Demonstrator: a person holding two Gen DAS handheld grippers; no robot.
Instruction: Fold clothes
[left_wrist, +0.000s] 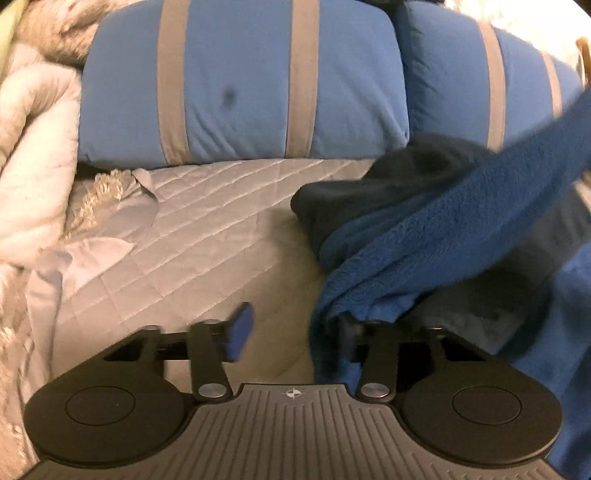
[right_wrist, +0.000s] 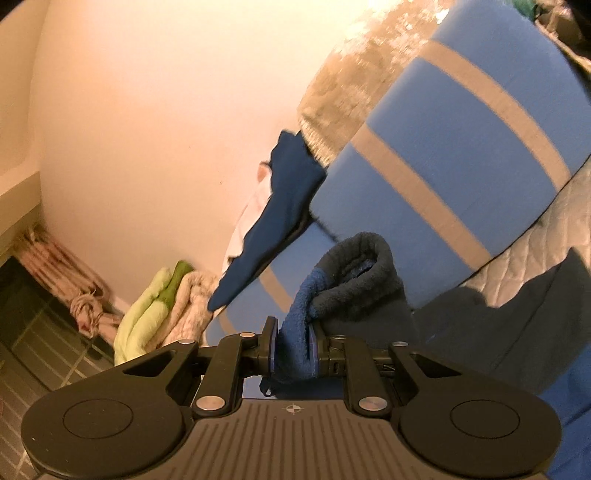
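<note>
Blue fleece garment (right_wrist: 295, 332) pinched between the pressed-together pads of the right gripper (right_wrist: 293, 349), which is tilted sideways and lifted off the bed. Garment also drapes over the right finger of the left gripper (left_wrist: 291, 332), jaws spread, level above the grey quilted bedspread (left_wrist: 207, 221). Blue grey-striped pillows (left_wrist: 240, 81) behind.

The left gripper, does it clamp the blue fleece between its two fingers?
No, the left gripper stands open, and the blue fleece only drapes over one finger.
</note>
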